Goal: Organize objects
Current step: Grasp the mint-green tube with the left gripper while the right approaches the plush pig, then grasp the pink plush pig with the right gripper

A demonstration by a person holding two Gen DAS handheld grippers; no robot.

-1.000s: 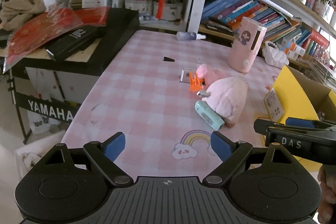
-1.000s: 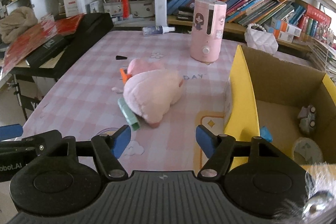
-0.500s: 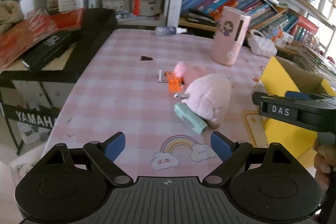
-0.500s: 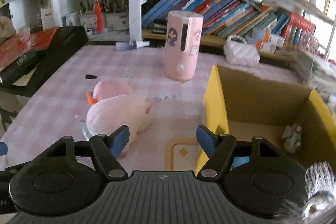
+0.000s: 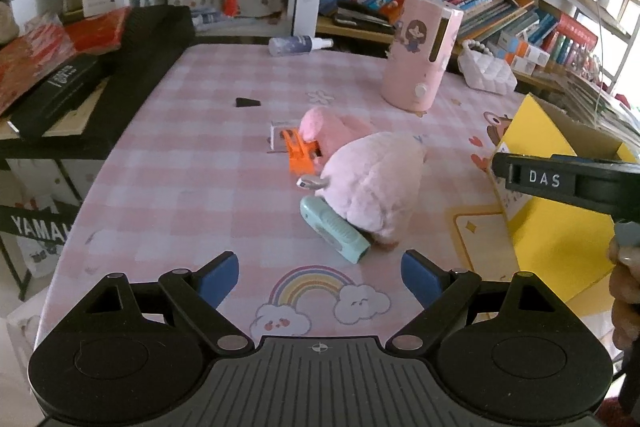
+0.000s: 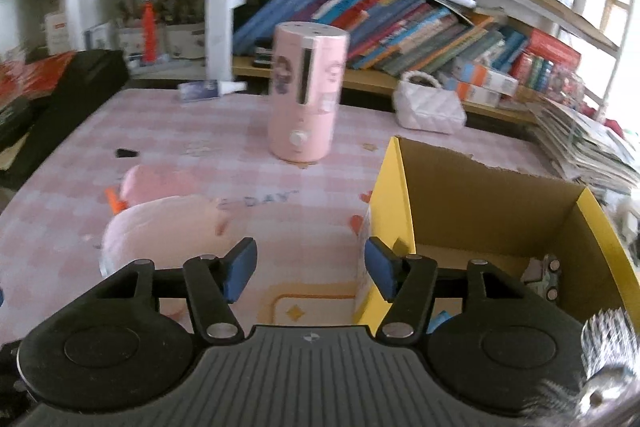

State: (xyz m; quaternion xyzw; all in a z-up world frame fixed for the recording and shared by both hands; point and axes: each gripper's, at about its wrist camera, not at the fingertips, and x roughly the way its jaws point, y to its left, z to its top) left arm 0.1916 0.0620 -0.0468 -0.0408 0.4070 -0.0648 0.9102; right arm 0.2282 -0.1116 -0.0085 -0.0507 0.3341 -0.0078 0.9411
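Observation:
A pink plush toy (image 5: pixel 376 183) lies mid-table, also in the right wrist view (image 6: pixel 160 223). A mint-green device (image 5: pixel 335 229) lies against its near side. An orange toy (image 5: pixel 300 151) lies at its far left. A yellow cardboard box (image 6: pixel 492 227) stands open at the right, with a small toy car (image 6: pixel 542 277) inside; its side shows in the left wrist view (image 5: pixel 556 223). My left gripper (image 5: pixel 319 277) is open and empty, short of the mint device. My right gripper (image 6: pixel 311 267) is open and empty, above the table between the plush and the box.
A pink cylindrical appliance (image 5: pixel 418 57) stands at the back. A spray bottle (image 5: pixel 298 45) and a white quilted bag (image 5: pixel 486 75) lie near the bookshelves. A small black piece (image 5: pixel 247 102) lies on the checked cloth. A black keyboard case (image 5: pixel 132 67) sits left.
Both grippers swung to the right and lifted a little. The right view now faces the pink appliance and the box more. Nothing on the table moved.

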